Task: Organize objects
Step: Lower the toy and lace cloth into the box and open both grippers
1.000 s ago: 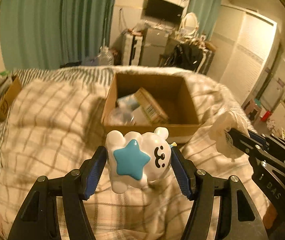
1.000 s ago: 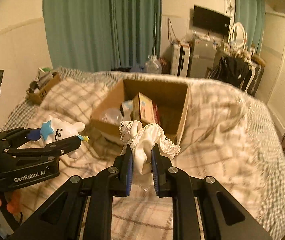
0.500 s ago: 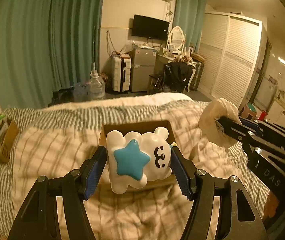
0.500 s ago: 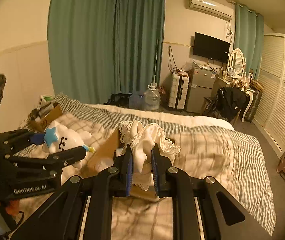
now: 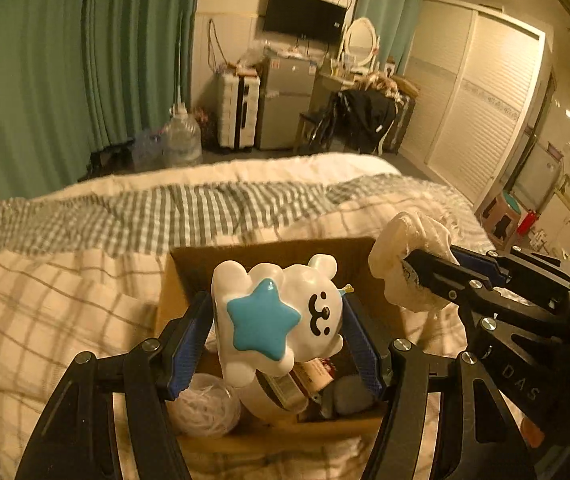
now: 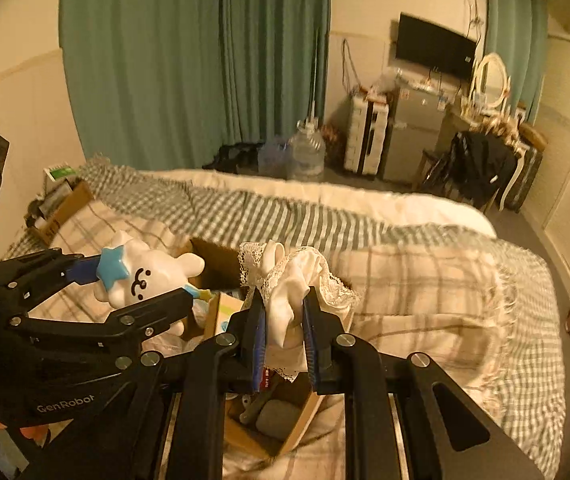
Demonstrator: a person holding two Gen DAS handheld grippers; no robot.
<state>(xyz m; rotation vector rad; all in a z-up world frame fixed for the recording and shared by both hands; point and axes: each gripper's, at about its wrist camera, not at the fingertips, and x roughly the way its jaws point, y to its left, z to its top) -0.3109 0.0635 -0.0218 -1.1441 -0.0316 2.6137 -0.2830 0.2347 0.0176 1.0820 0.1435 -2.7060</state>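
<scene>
Cardboard box (image 5: 369,258) holding clutter, toy (image 5: 281,312) above

Box (image 5: 189,264) open on top but cluttered inside, left claw (image 5: 281,332) and right claw (image 5: 413,264) close together above it, open bed (image 6: 425,280) right of box

Both wrist views overlook one cardboard box (image 5: 189,268) closely.
</scene>
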